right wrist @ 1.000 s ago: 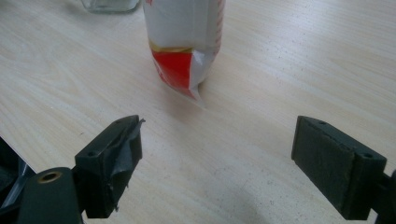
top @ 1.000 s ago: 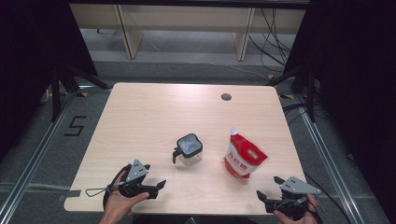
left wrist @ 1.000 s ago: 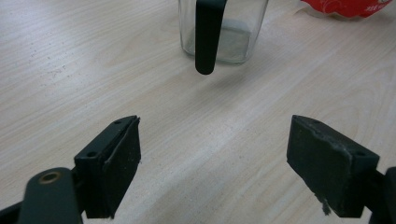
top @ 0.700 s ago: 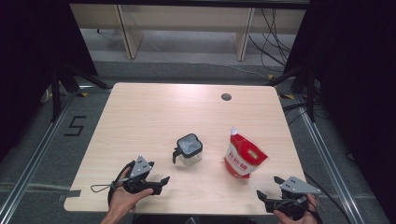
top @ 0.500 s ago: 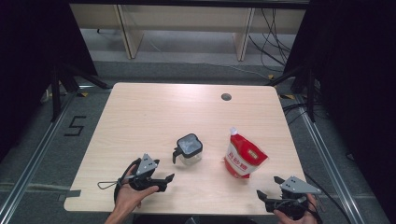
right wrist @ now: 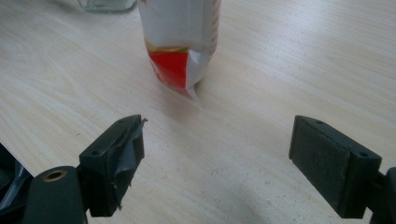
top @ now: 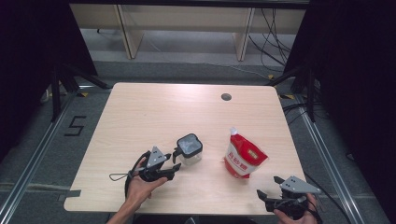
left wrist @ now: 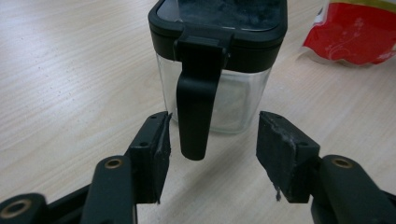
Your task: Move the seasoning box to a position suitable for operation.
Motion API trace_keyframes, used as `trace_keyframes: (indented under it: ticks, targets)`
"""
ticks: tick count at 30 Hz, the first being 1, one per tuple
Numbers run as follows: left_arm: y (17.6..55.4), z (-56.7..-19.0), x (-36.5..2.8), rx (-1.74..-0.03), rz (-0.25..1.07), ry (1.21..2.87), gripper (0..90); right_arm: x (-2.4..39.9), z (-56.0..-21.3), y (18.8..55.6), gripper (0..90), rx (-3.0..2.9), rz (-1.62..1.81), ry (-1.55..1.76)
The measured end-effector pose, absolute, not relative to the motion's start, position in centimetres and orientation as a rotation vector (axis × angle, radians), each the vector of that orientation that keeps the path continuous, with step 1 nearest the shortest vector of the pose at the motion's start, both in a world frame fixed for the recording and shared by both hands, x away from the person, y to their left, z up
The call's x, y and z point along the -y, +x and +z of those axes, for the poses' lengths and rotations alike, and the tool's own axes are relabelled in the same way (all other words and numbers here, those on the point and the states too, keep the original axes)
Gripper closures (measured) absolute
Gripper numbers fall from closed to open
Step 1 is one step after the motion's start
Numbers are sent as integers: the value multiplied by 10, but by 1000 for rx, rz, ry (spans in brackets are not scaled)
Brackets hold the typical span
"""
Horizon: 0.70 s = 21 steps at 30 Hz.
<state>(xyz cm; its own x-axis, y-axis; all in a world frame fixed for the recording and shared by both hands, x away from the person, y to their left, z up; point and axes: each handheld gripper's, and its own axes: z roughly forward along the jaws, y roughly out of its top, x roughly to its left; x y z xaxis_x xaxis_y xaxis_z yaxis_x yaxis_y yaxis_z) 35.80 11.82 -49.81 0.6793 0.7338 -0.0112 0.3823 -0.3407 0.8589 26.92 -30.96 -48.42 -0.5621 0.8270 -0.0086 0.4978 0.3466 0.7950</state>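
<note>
A clear glass jar (top: 189, 150) with a black lid and a black handle (left wrist: 194, 107) stands near the table's front middle. My left gripper (top: 172, 169) is at the jar's left and points at it. Its jaws have just been closing and now stand on either side of the handle. The left pad (left wrist: 159, 156) is almost against the handle, while the other pad is still apart from it. A red and white spouted pouch (top: 243, 158) stands to the right of the jar. My right gripper (top: 270, 187) rests open at the front right corner and faces the pouch (right wrist: 182, 42).
The light wooden table (top: 154, 112) has a round cable hole (top: 226, 97) at its back right. Shelving legs and cables lie on the floor behind it. The jar's base (right wrist: 107, 4) shows at the top of the right gripper view.
My left gripper has slid right along the table's front until its jaws reach the jar's handle, and the jaws have narrowed. The right gripper, jar and pouch have not moved.
</note>
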Motion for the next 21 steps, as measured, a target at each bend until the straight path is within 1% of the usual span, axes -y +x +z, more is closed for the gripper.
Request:
trace_keyframes:
  ticks: [3, 10, 11, 12, 16, 17, 21]
  targets:
    - [361, -498, -116, -871, 484, 1962, 467, 310, -485, 269, 189, -2212, 1078, 1157]
    - [369, -496, -112, -834, 529, 1992, 564, 310, -485, 269, 190, -2209, 1093, 1168]
    - [370, -496, -111, -841, 533, 1975, 564, 310, -485, 269, 190, -2211, 1092, 1173]
    - [370, -495, -111, -855, 539, 1972, 593, 310, -485, 270, 193, -2203, 1081, 1154]
    - [373, -493, -113, -856, 513, 1956, 642, 308, -484, 268, 194, -2202, 1091, 1204]
    - [374, -494, -113, -855, 504, 1954, 654, 310, -485, 269, 194, -2204, 1085, 1165]
    - [373, -493, -112, -843, 518, 1971, 693, 310, -485, 270, 195, -2207, 1084, 1146]
